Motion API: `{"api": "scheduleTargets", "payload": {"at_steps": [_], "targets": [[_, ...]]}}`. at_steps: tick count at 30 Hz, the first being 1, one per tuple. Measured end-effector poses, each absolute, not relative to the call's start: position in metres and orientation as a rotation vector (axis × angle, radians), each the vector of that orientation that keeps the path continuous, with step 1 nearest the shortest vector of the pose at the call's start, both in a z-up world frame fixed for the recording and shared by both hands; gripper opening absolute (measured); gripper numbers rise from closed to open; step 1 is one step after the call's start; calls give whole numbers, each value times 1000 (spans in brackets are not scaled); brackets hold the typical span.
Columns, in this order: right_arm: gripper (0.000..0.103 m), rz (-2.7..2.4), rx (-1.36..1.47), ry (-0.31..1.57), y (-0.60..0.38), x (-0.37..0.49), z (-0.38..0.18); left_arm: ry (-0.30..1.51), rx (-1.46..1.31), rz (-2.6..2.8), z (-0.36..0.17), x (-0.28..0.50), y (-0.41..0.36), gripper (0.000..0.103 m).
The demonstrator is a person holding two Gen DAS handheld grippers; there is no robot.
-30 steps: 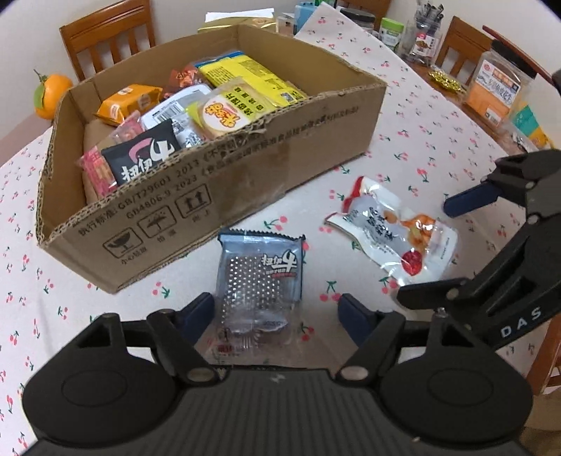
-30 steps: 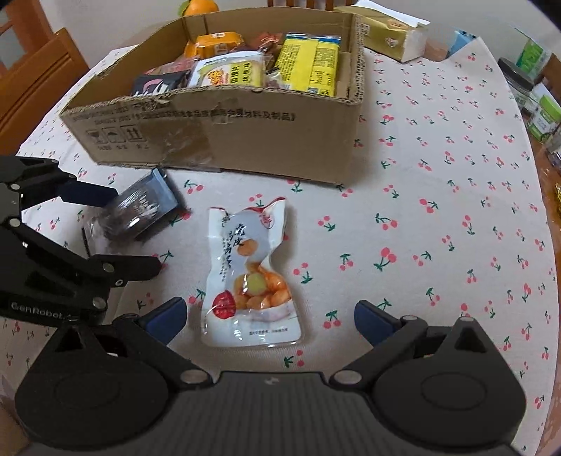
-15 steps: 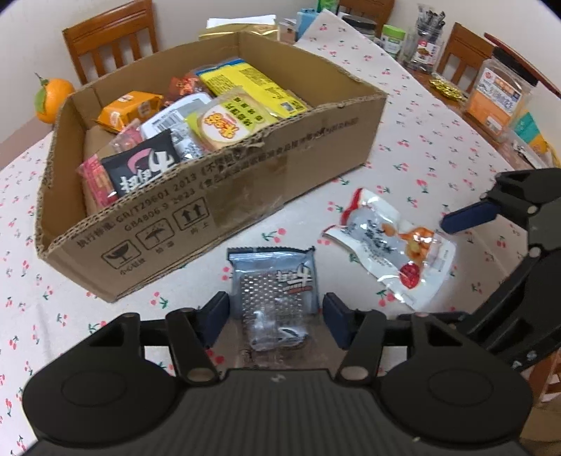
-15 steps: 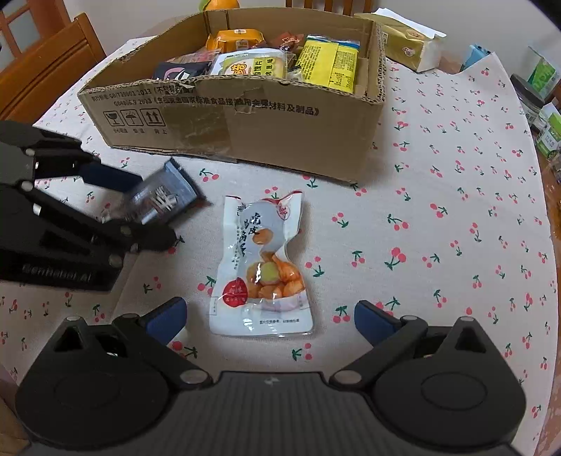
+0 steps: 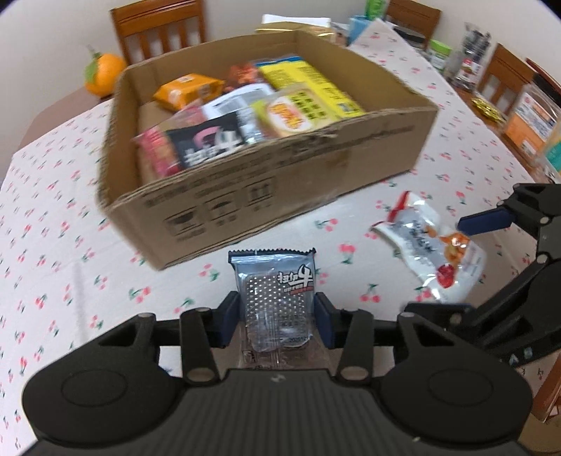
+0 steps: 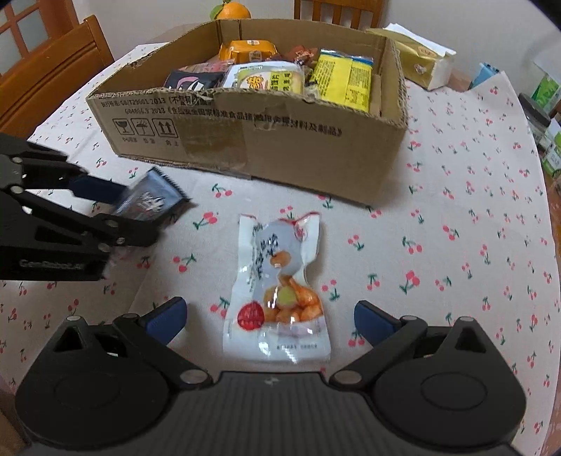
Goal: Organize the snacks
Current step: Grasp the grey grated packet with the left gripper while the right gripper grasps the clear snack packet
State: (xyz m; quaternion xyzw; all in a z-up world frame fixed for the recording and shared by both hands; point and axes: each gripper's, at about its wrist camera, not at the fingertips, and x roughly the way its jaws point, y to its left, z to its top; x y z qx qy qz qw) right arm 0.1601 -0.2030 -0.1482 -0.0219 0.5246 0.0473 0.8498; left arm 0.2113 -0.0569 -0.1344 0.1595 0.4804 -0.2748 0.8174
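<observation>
My left gripper [image 5: 277, 321] is shut on a dark blue-grey snack packet [image 5: 277, 284] and holds it off the cherry-print tablecloth, in front of the cardboard box [image 5: 280, 175] full of snacks. The packet and the left gripper also show in the right wrist view, packet [image 6: 149, 200] at the left. My right gripper [image 6: 268, 321] is open, its fingers either side of the lower end of a white pouch with orange pieces [image 6: 280, 280] that lies flat on the table. The pouch also shows in the left wrist view [image 5: 431, 242].
The box [image 6: 266, 140] stands at the back centre. An orange [image 5: 103, 72] and wooden chairs [image 5: 157, 28] are behind it. A gold tissue pack [image 6: 417, 59] lies at the back right. Jars and containers [image 5: 529, 119] line the right table edge.
My left gripper closed on the dark packet and lifted it off the table toward the box. My right gripper moved forward over the white pouch and stayed open.
</observation>
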Motion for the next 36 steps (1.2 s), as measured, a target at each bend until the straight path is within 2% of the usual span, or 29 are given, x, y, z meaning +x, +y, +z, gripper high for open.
{"api": "scheduleTargets", "payload": {"at_steps": [2,12,14,16,32,34,36], "targets": [[100,92,-62,1096,-200,164,-149,1028,329,-569,-134,212,-52,44],[74,67,-70,1069,-195,167,-143,1031,319,-550,-133,209,-50,44],[72,53,-72,1068,-195,167,-142,1031,317,-556,-133,210,-50,44],[62,48,-62,1065,-198,167,-142,1033,319,-555,-133,210,-51,44],[62,-7,-61,1061,-191,171,-141,1036,314,-549,-134,210,-53,44],[53,-8,-60,1060,-191,172,-140,1037,315,-549,-134,210,-53,44],[51,-3,-53,1066,-192,172,-139,1037,318,-554,-132,211,-53,44]]}}
